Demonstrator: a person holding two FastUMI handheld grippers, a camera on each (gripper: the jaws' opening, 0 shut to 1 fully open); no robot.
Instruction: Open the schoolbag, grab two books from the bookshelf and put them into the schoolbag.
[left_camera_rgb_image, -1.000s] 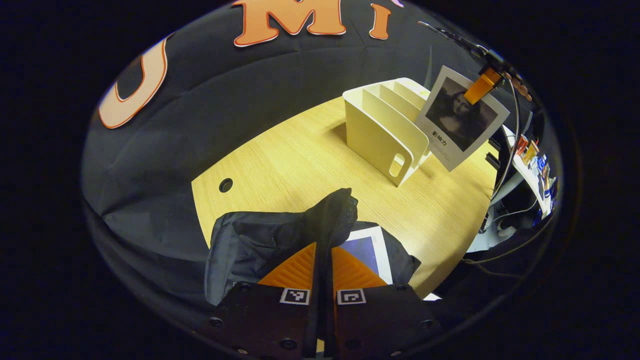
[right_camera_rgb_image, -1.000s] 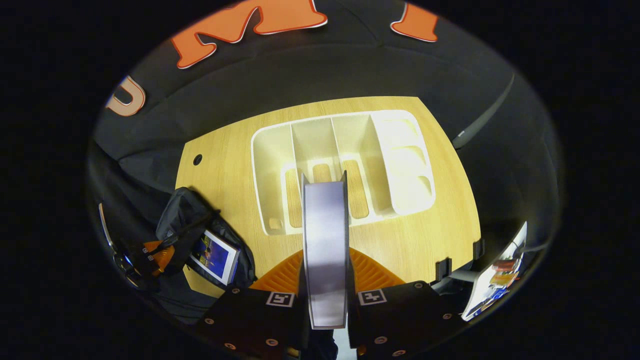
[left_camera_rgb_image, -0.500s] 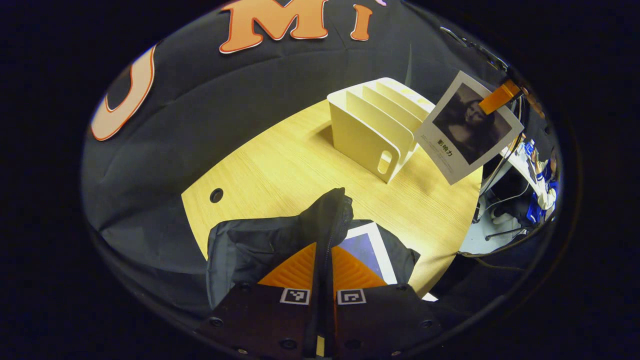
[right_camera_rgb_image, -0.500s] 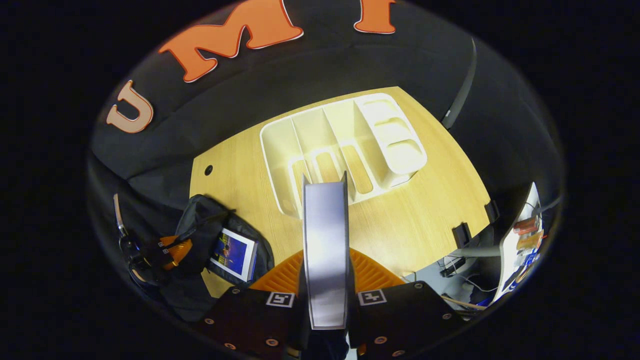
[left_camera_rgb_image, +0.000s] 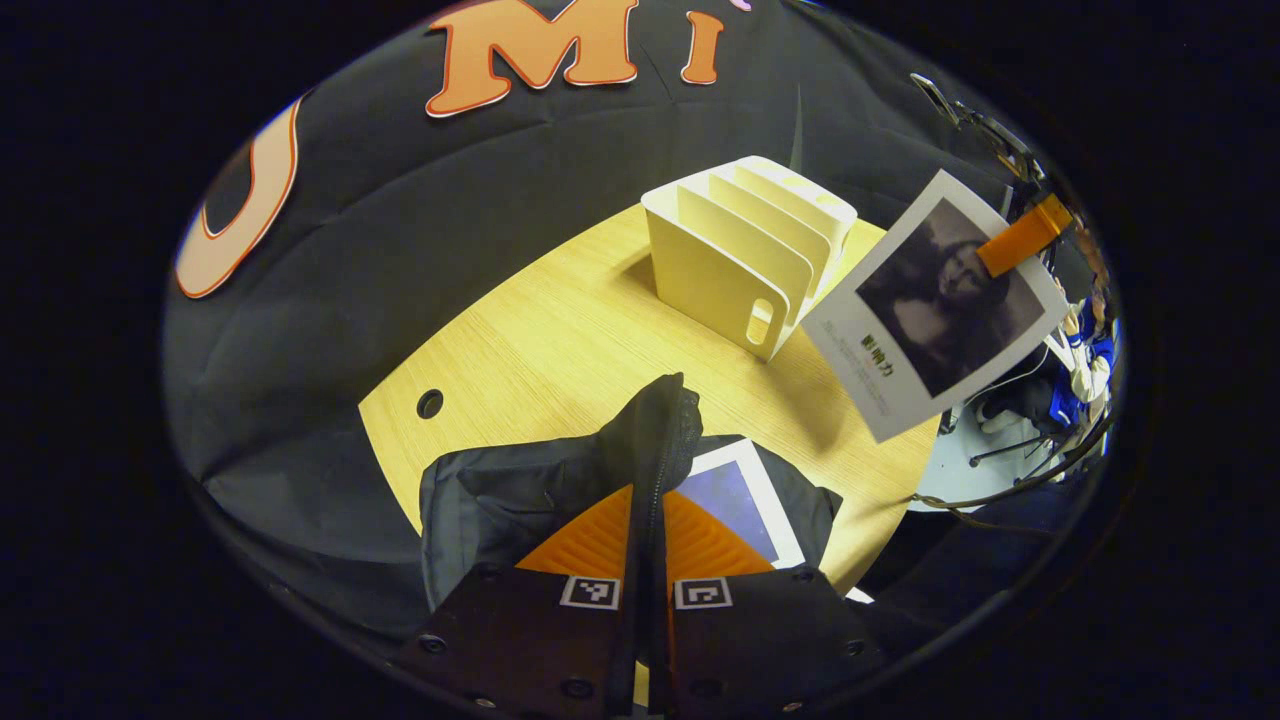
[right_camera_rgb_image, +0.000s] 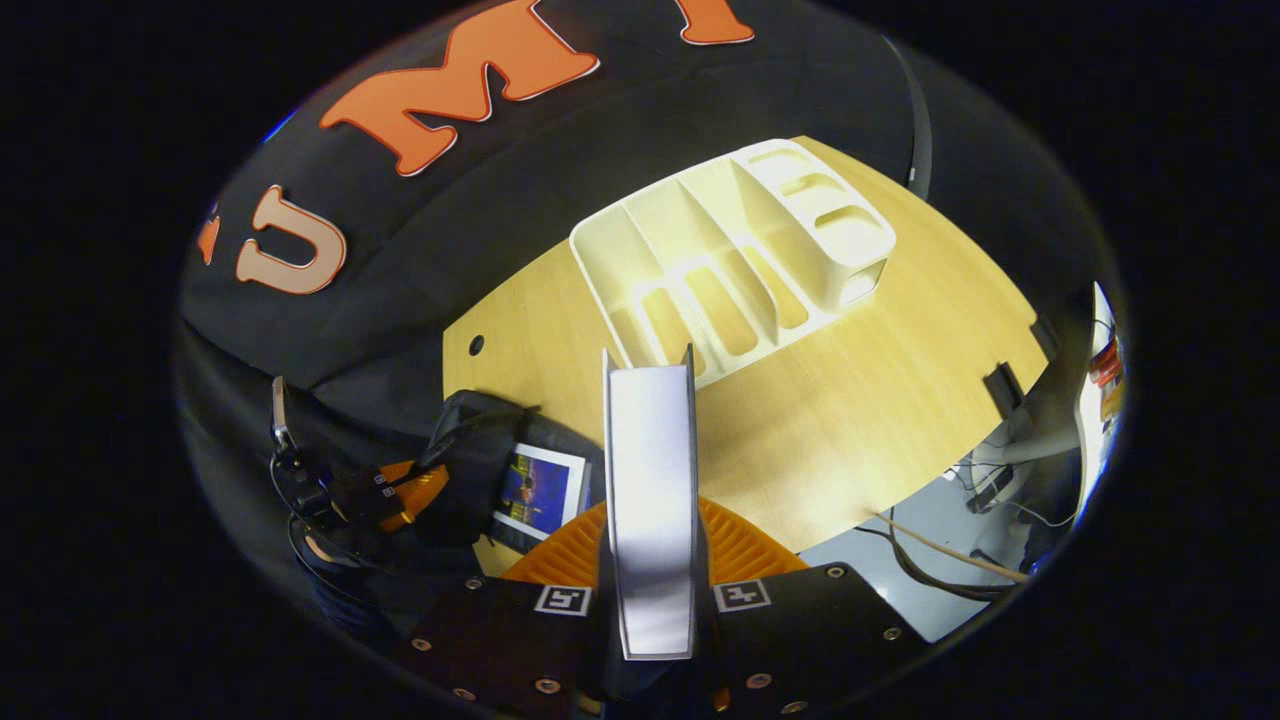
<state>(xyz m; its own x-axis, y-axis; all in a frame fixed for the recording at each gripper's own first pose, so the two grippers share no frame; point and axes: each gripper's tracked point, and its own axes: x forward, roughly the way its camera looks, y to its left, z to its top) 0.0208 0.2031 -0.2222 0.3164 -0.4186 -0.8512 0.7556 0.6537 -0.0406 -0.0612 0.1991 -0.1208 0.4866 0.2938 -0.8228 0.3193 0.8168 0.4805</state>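
A black schoolbag (left_camera_rgb_image: 520, 490) is seen lying at the near edge of the wooden tabletop (left_camera_rgb_image: 560, 330), its zipped rim pulled up into a peak. That raised rim is pinched between the pressed-together orange fingers of the left gripper (left_camera_rgb_image: 648, 520), the fabric fold running straight out along the line of the fingers. Inside the opened bag a first book (left_camera_rgb_image: 740, 495) with a blue cover and white border is lodged, lying flat and partly covered by the bag's side.

The second book (right_camera_rgb_image: 650, 500) is clamped between the fingers of the right gripper (right_camera_rgb_image: 650, 545), its pale edge turned toward the camera and its long axis pointing away along the fingers. In the left gripper view this second book (left_camera_rgb_image: 935, 300) is shown held in the air above the tabletop's right edge, its cover with a dark portrait tilted, gripped at its upper corner by an orange finger.

The white bookshelf (right_camera_rgb_image: 740, 260) is placed toward the far side of the tabletop, well apart from the bag; its slots are seen to hold nothing.
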